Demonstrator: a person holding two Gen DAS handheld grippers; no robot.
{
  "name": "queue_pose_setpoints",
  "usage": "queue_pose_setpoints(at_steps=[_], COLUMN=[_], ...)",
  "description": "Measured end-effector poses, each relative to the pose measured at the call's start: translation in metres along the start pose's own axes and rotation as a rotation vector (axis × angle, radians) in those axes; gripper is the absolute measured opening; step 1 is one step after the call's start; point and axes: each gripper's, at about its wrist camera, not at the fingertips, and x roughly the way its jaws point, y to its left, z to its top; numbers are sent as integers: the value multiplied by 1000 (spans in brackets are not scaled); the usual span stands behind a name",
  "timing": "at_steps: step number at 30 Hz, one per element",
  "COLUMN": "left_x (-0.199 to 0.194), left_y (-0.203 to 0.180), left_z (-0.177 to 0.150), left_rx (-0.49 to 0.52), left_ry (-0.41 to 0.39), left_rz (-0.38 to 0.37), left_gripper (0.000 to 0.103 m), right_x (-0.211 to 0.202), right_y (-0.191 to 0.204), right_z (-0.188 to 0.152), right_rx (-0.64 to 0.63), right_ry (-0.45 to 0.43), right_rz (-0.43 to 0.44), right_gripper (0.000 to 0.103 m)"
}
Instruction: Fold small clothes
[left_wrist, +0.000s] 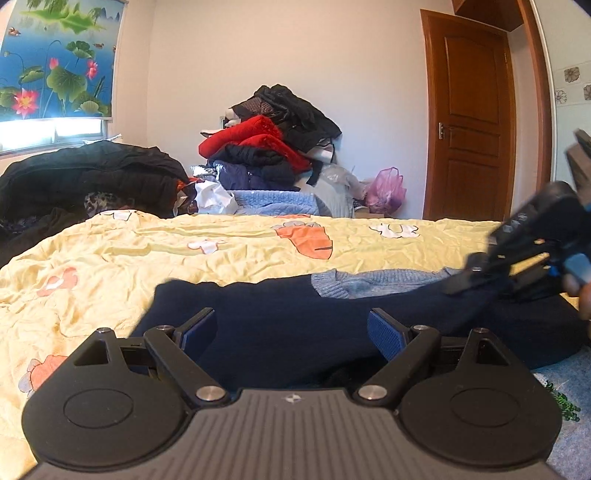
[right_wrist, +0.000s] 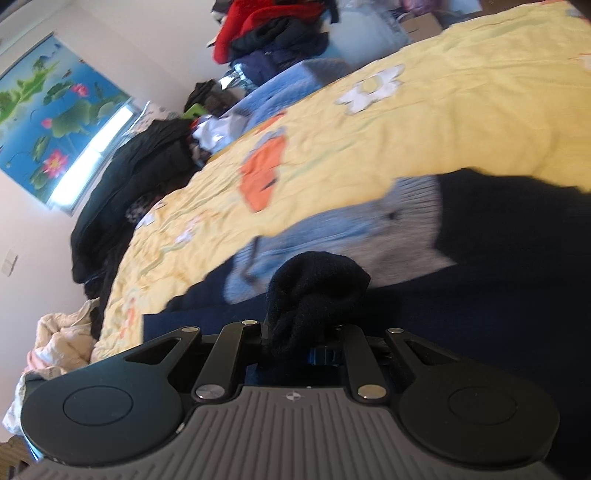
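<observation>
A dark navy sweater (left_wrist: 295, 325) with a light blue knit collar (left_wrist: 369, 282) lies on the yellow flowered bedspread (left_wrist: 147, 258). My left gripper (left_wrist: 293, 332) is open and empty, low over the sweater's near part. My right gripper (left_wrist: 458, 282) comes in from the right edge and is shut on a bunch of the sweater's dark fabric. In the right wrist view the right gripper (right_wrist: 301, 332) pinches that dark fold (right_wrist: 314, 288), lifted above the sweater (right_wrist: 480, 295), with the light blue collar (right_wrist: 351, 232) just beyond. That view is tilted and blurred.
Piles of clothes stand beyond the bed: a black coat (left_wrist: 92, 173) at the left, a red and dark heap (left_wrist: 269, 147) in the middle, a pink bag (left_wrist: 386, 188). A wooden door (left_wrist: 469, 122) is at the right. A pale cloth bundle (right_wrist: 59, 347) lies beside the bed.
</observation>
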Motion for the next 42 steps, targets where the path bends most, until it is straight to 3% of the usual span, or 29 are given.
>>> queue_pose_setpoints(at_steps=[15, 33, 34, 36, 38, 40, 42], left_x=[2, 2, 2, 2, 1, 1, 1], left_y=[0, -1, -1, -1, -1, 0, 0], left_z=[-2, -1, -1, -1, -1, -1, -1], left_rx=[2, 3, 3, 3, 3, 3, 3], left_ry=[7, 9, 9, 8, 6, 6, 7], left_rz=[21, 28, 29, 28, 29, 29, 28], left_gripper=[90, 90, 90, 90, 90, 90, 90], right_x=[-60, -75, -76, -81, -98, -113, -115], right_y=[-64, -91, -92, -93, -86, -65, -39], right_z=[11, -2, -2, -3, -6, -13, -19], right_rx=[36, 53, 57, 91, 97, 3, -115], right_ry=[-93, -121, -127, -158, -268, -384, -413], right_rz=[-80, -117, -113, -124, -169, -208, -224], right_gripper=[22, 22, 26, 33, 39, 39, 39])
